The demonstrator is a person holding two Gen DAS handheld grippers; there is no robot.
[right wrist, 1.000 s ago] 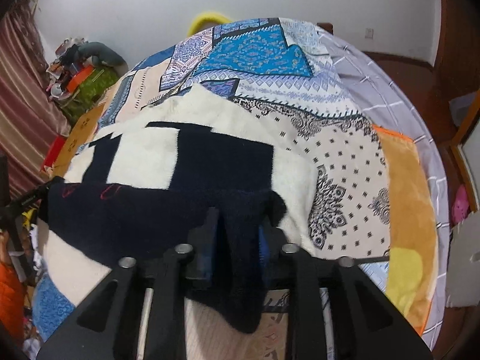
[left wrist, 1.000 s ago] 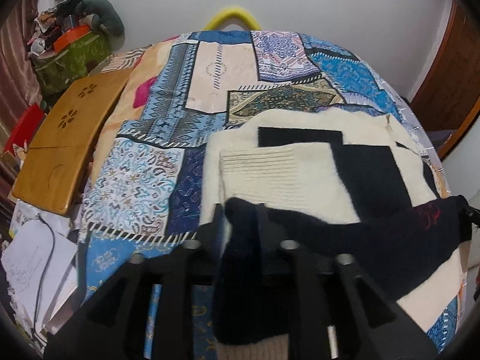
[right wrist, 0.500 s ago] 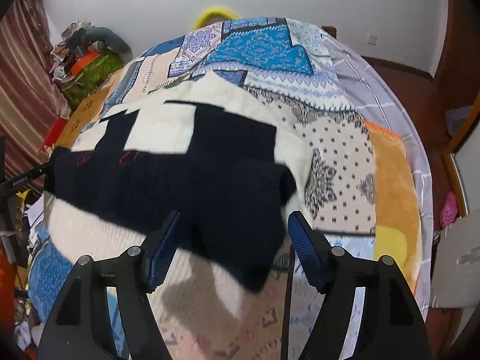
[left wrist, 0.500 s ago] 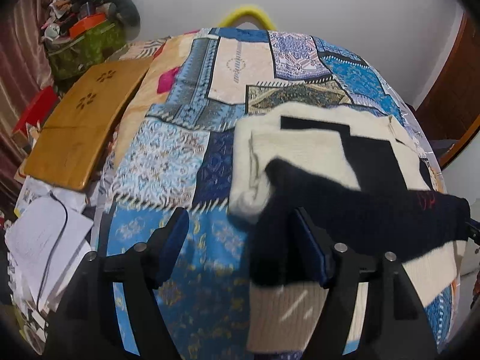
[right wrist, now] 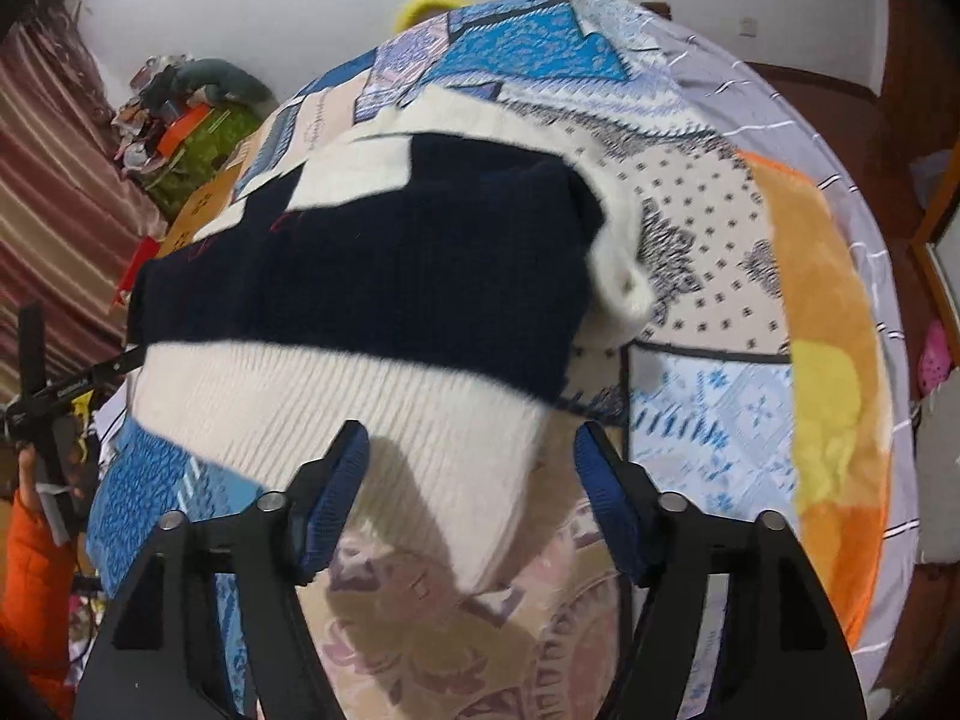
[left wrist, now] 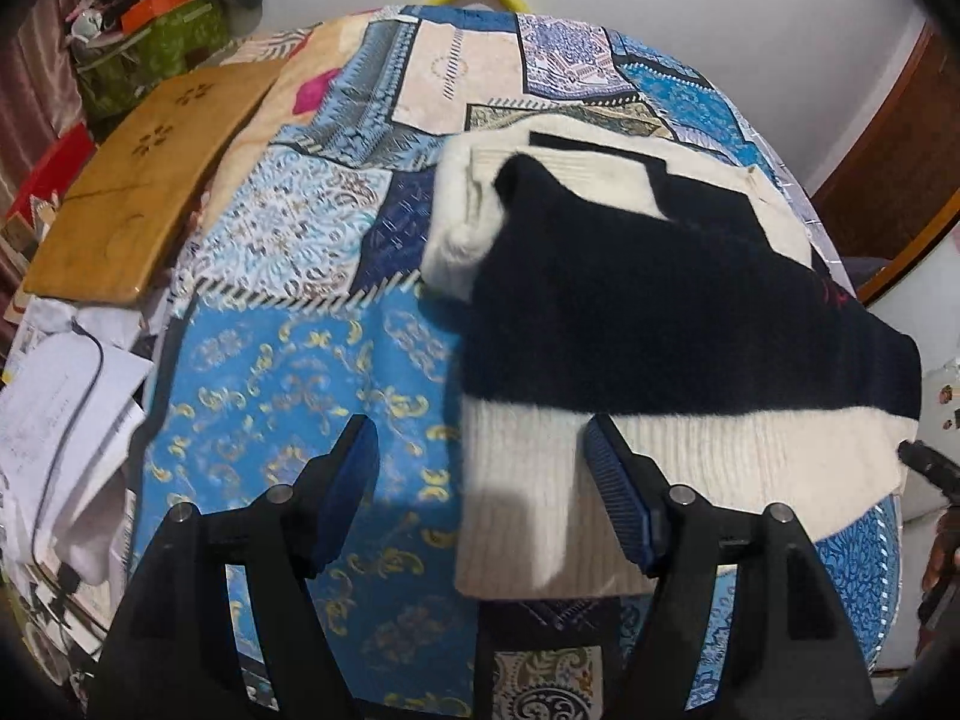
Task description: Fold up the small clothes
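Note:
A cream and navy knit sweater (left wrist: 648, 312) lies folded over itself on the patchwork bedspread (left wrist: 288, 384), navy band and cream ribbed hem on top. My left gripper (left wrist: 480, 480) is open and empty, just in front of the sweater's near left corner. In the right wrist view the same sweater (right wrist: 384, 294) fills the middle. My right gripper (right wrist: 468, 486) is open and empty in front of the ribbed hem's near right corner.
A wooden lap table (left wrist: 132, 180) and a pile of clutter (left wrist: 150, 18) sit left of the bed. Papers and a cable (left wrist: 60, 414) lie at the bed's left edge. An orange and yellow blanket (right wrist: 828, 360) covers the bed's right side.
Both grippers were shut on the sweater's navy edge, then opened and let it drop onto the sweater. Both have since pulled back toward me.

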